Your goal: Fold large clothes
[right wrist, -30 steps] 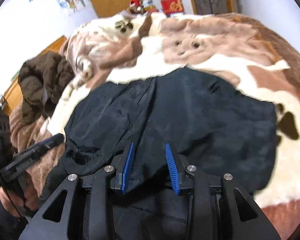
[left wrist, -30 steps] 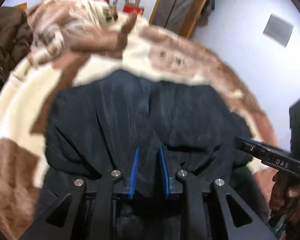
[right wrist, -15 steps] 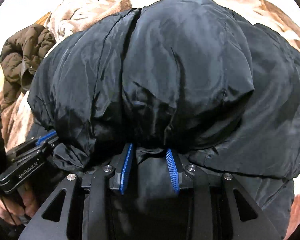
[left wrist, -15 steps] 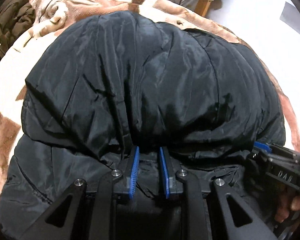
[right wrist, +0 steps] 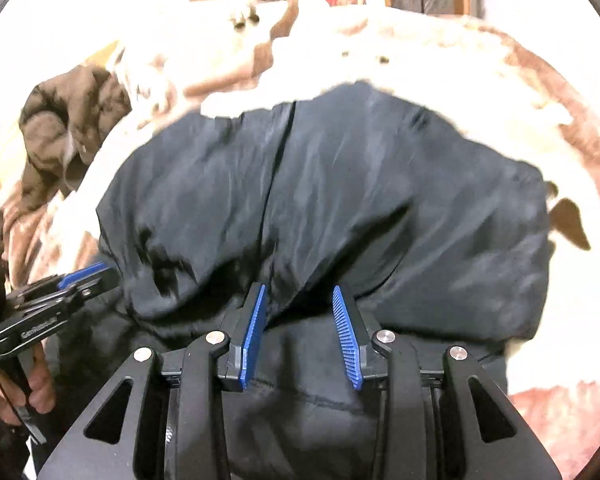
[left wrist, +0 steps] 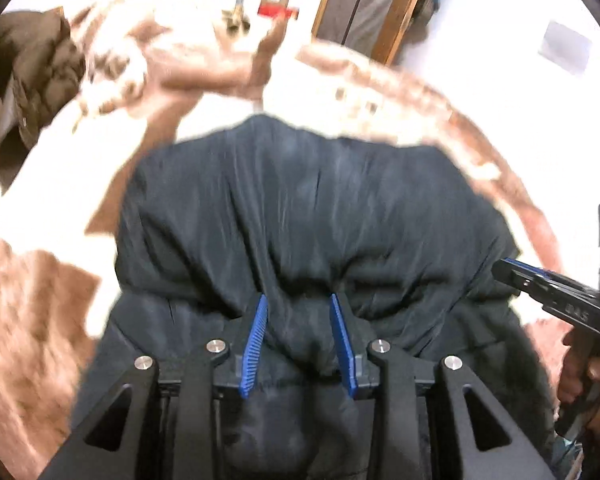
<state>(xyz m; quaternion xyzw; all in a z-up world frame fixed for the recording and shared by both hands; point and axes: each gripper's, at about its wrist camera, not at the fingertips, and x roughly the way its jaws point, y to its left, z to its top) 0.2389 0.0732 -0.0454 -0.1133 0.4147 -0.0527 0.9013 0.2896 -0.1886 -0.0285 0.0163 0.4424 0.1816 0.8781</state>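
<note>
**Black jacket bunched at both tongs on the bed**

A large black jacket (left wrist: 308,208) lies spread over a bed covered by a cream-and-brown plush blanket (left wrist: 32,320). Its near edge is folded over toward the cameras, forming a puffy roll that runs across in front of both tools.

The left tongs (left wrist: 299,336) point down into this roll. Their blue pads (left wrist: 256,340) stand on either side of a gathered ridge of black fabric, and the jaws are opening; whether the pads press on the cloth cannot be told through the blur.

The right tongs (right wrist: 302,330) sit farther along the same folded edge, toward the jacket's right side. A fold of fabric rises between their blue pads, with a gap visible beside each pad, so the grip looks loose at most; a firm hold cannot be confirmed.

Each tool shows at the edge of the other's view, held in a hand (right wrist: 36,388) just beside the jacket. A brown coat (right wrist: 68,128) lies heaped at the bed's left side, well apart from the jacket.
</note>
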